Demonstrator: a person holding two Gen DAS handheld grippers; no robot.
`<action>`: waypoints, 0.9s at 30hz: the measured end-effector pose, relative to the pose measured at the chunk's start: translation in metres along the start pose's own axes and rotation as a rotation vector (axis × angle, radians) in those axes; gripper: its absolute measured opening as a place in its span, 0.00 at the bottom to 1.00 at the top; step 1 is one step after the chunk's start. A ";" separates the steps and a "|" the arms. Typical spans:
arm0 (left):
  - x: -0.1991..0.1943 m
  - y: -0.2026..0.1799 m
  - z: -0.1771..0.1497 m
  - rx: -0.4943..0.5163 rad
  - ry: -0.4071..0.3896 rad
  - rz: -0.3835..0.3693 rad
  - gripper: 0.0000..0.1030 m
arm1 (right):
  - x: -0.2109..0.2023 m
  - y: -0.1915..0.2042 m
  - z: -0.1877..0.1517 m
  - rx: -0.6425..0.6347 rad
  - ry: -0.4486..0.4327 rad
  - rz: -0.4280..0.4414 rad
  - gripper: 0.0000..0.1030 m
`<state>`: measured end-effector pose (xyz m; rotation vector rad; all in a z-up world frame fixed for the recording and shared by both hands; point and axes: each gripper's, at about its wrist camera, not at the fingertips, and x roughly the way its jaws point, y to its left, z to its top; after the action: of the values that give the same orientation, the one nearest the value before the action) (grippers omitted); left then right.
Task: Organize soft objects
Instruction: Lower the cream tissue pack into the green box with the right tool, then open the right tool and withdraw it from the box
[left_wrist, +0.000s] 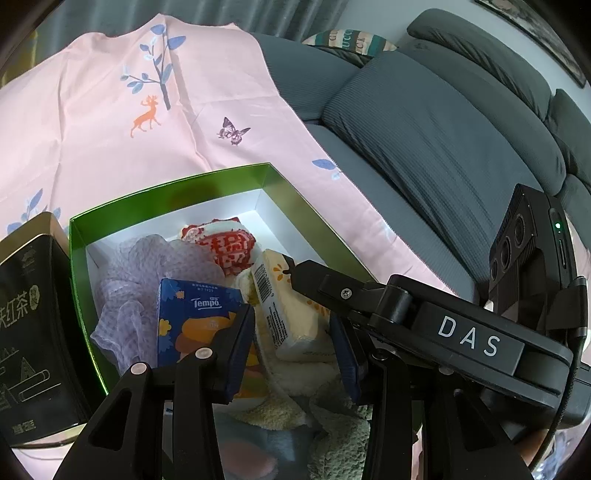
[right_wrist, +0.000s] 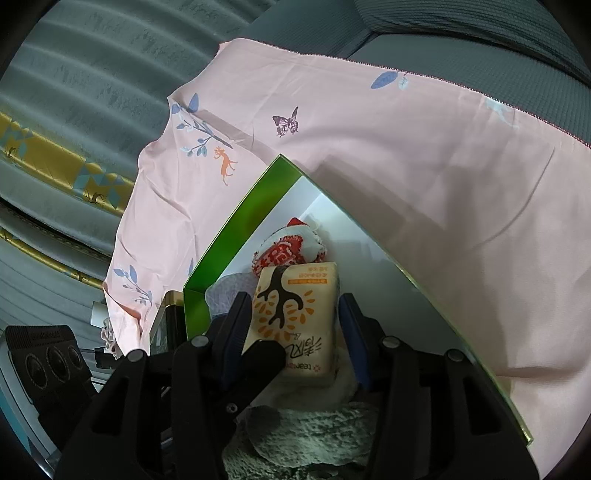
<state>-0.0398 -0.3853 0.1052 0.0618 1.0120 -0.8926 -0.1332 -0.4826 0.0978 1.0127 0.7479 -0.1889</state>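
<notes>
We see the cream tissue pack (right_wrist: 295, 317) between the right hand-held gripper's (right_wrist: 293, 332) parted pads, long axis running away from us. Pad contact: cannot tell. Left hand-held gripper (left_wrist: 295, 343) hovers apart just beside, over the green box (left_wrist: 207, 184).

A pink cloth (left_wrist: 92, 147) printed with blue-leafed branches, an orange deer and a purple butterfly is spread over a grey sofa (left_wrist: 424, 147), covering the seat where the things rest; its far edge reaches the ribbed backrest and one side edge leaves bare grey cushion showing. Directly on the cloth stands an open green box (left_wrist: 170, 192) with a white inside, holding soft items. Just beside the box, against its outer wall, stands a dark tin (left_wrist: 33, 314) with gold lettering. A patterned cushion (left_wrist: 351, 40) sits in the sofa's far corner, off the cloth.
</notes>
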 end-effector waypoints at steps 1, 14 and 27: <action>-0.001 0.000 0.000 0.000 -0.001 -0.001 0.41 | -0.001 0.000 0.000 0.000 -0.002 0.001 0.48; -0.021 -0.010 -0.002 0.036 -0.028 -0.010 0.59 | -0.019 0.005 -0.004 -0.016 -0.039 0.034 0.58; -0.097 -0.015 -0.008 0.087 -0.183 0.034 0.82 | -0.066 0.047 -0.019 -0.124 -0.167 0.065 0.88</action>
<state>-0.0767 -0.3315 0.1784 0.0689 0.7994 -0.8939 -0.1688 -0.4542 0.1668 0.8903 0.5664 -0.1665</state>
